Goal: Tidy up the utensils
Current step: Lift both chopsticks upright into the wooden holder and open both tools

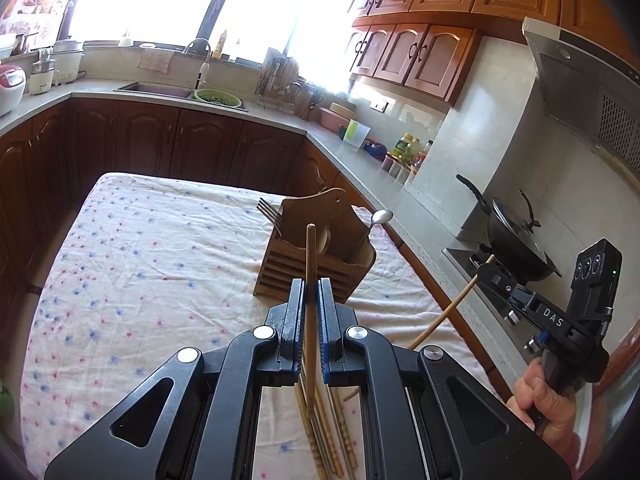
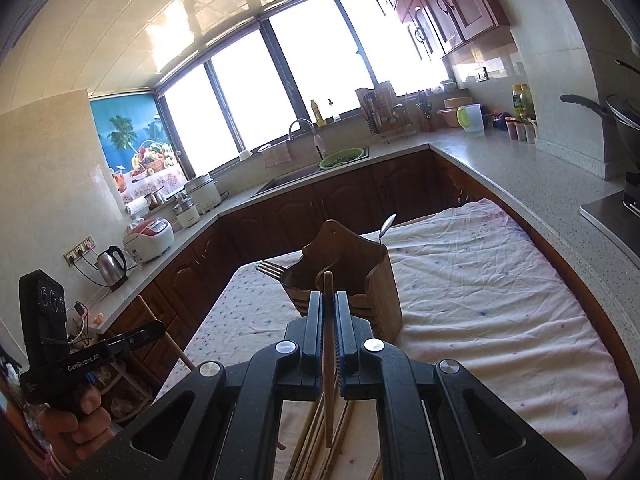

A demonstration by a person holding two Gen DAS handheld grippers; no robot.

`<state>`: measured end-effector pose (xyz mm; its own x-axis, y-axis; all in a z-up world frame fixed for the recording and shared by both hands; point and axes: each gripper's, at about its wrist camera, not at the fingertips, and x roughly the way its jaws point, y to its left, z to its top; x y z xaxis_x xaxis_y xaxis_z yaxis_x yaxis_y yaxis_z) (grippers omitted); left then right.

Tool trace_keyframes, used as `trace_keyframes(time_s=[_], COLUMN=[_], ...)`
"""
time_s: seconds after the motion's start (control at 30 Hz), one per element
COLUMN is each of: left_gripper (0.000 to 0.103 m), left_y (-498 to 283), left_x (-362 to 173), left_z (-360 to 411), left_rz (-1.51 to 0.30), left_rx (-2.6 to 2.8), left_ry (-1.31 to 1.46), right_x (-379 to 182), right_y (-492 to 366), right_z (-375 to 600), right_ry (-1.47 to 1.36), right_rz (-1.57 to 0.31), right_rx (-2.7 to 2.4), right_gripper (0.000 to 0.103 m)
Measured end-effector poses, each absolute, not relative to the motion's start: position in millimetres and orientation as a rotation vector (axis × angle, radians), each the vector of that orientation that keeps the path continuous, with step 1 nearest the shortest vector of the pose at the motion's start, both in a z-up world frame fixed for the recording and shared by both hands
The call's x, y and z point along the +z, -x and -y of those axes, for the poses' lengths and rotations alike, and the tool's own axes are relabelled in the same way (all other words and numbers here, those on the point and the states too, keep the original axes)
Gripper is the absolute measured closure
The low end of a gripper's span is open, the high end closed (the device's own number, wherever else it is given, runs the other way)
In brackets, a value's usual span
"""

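A wooden utensil holder (image 1: 316,256) stands on the floral-cloth table (image 1: 140,264), with a fork (image 1: 269,210) at its left and a spoon (image 1: 380,218) at its right. My left gripper (image 1: 310,292) is shut on a wooden chopstick (image 1: 311,272), held just before the holder. My right gripper (image 2: 329,304) is shut on another chopstick (image 2: 328,340), close to the holder (image 2: 352,276). In the left wrist view the right gripper (image 1: 490,266) holds its chopstick (image 1: 444,316) at the right. Several chopsticks (image 1: 328,432) lie on the cloth below the grippers.
The kitchen counter (image 1: 380,168) wraps around the table, with a sink (image 1: 156,90), green colander (image 1: 216,98), bottles and jars (image 1: 404,156). A wok (image 1: 516,240) sits on the stove at the right. Rice cookers and a kettle (image 2: 112,266) stand on the left counter.
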<state>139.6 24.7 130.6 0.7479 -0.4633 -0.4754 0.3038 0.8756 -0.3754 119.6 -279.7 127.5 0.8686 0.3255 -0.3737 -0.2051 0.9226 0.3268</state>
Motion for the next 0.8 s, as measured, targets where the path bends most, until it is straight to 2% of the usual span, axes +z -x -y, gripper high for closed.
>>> trace_keyframes(time_s=[0.5, 0.63, 0.8], left_gripper=[0.098, 0.098, 0.098], left_y=[-213, -250, -283], left_x=[212, 210, 183], left_z=[-8, -1, 12], left_rz=[-0.336, -0.322, -0.331], left_rx=[-0.387, -0.348, -0.289], left_ry=[0.249, 0.269, 0.253], right_x=[208, 217, 196], right_y=[-174, -203, -234], right_z=[293, 293, 291], right_ry=[-0.264, -0.253, -0.25], right_rz=[-0.209, -0.178, -0.204], right_rx=[0.221, 0.179, 0.148], right_gripper=[0.098, 0.098, 0.098])
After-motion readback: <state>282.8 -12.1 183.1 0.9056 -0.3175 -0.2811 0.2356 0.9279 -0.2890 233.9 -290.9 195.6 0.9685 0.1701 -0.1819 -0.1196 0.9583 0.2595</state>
